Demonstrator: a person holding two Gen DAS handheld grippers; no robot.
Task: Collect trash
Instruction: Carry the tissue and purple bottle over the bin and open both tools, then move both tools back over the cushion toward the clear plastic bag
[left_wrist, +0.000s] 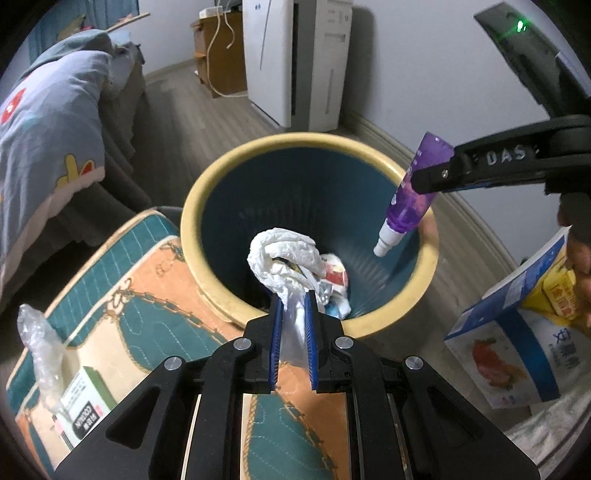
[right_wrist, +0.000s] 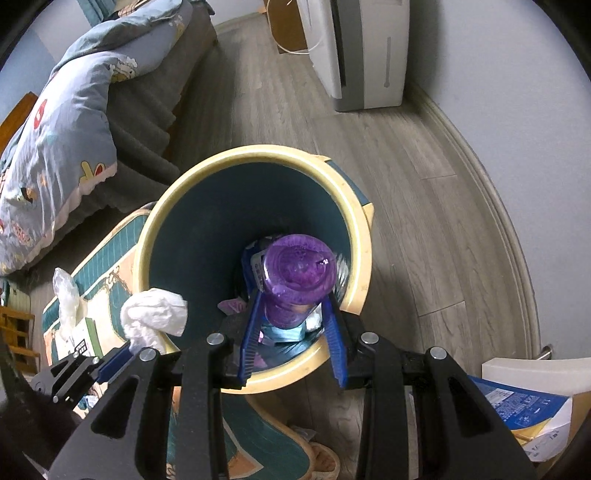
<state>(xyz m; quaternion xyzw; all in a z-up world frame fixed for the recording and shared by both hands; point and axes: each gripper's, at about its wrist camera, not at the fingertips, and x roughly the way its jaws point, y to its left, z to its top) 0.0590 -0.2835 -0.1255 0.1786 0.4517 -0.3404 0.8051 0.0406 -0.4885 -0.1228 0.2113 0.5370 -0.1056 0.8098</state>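
Your left gripper (left_wrist: 292, 295) is clamped on a crumpled white tissue (left_wrist: 282, 254), holding it over the near rim of the round waste bin (left_wrist: 207, 192), whose rim is cream and inside dark teal. Your right gripper (right_wrist: 293, 314) grips a purple bottle (right_wrist: 299, 277) between its blue pads, white cap pointing down into the bin's mouth above the wrappers (left_wrist: 334, 280) already lying at the bottom. The bin stands on the wood floor (right_wrist: 406, 155) beside a teal-and-orange mat (left_wrist: 122, 295).
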